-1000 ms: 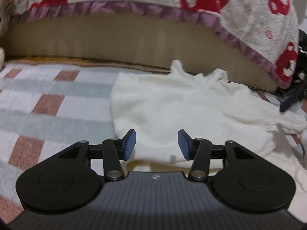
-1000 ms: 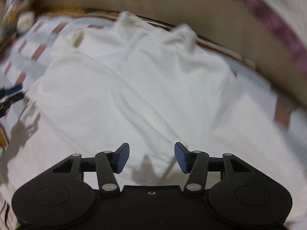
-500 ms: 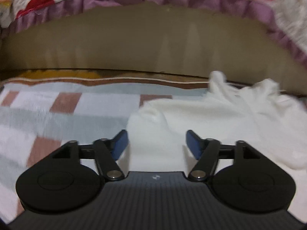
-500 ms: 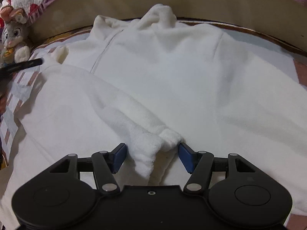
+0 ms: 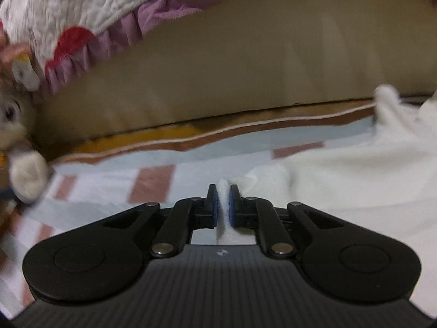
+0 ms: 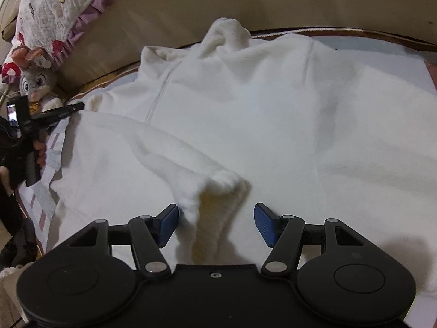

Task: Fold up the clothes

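Observation:
A white fleece garment (image 6: 273,104) lies spread on the checked bedcover, collar toward the beige backrest. One sleeve is folded across its body, and the sleeve cuff (image 6: 218,188) sits between the fingers of my right gripper (image 6: 215,225), which stands open around it. In the left wrist view the same garment (image 5: 355,169) fills the right side. My left gripper (image 5: 224,205) is shut on a thin edge of the white fleece at the garment's left shoulder. The left gripper (image 6: 73,108) also shows at the far left of the right wrist view, held by a hand.
A checked bedcover (image 5: 153,180) of pale blue, white and red-brown squares lies under everything. A beige padded backrest (image 5: 245,76) runs behind it. A quilted blanket with purple frill (image 5: 109,13) hangs above. A grey plush rabbit (image 6: 37,82) sits at the left corner.
My left gripper moved left along the garment's edge and closed on the fleece. My right gripper stayed open and came closer to the sleeve cuff, which now stands higher between its fingers.

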Motion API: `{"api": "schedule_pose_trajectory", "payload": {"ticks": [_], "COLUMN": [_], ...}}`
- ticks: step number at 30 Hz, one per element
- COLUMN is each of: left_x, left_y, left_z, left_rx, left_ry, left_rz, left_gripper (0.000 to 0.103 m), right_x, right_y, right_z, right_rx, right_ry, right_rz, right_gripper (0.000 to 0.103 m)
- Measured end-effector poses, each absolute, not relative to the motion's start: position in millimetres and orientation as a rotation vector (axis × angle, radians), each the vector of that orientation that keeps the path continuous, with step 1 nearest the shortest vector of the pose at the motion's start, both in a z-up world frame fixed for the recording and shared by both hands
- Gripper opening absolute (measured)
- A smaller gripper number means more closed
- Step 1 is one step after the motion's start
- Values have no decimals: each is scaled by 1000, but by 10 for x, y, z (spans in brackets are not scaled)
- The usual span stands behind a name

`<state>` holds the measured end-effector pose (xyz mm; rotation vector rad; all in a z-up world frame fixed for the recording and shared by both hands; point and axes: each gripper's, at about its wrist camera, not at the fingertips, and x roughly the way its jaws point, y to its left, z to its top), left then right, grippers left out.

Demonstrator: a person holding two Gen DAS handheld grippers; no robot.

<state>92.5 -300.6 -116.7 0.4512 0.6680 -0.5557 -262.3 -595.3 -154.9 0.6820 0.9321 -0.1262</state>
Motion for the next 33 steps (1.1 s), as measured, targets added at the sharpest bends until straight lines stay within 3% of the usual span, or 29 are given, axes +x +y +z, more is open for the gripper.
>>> {"api": "schedule_pose_trajectory", "payload": {"ticks": [4,12,15,17,19,27,33], "left_x": [971,969,811,715,629,425,370], "left_y": [-2941,-2762,-2702,-2682,-2668,-2675,-2742], "left_z": [-1158,-1081,-1062,-1088,-1126,-1124,-1189], "left_rx": [400,281,280,297,311,325,320], "left_ry": [683,703,710,726,741,688,702], "left_rz": [-545,-571,-637,-674,-701,-721,-725], "left_gripper": [10,30,35,36,38,45,49], "right_x": [-2653,-2617,-2525,-2468,-2407,-2464,-2458], "right_y": [-6002,-6056,-6015,-5974,-5864,-5784,-6040], "right_z": [-1528,-1656,-1734,-1717,-1655,-849,-1128], "right_rx": [749,824,830,791,657,410,452], "right_ry": [904,904,886,852,825,495,620], "right_rz": [-107,-123,-94,-87,-90,-173,-303], "right_gripper": [67,67,74,73,32,29,29]}}
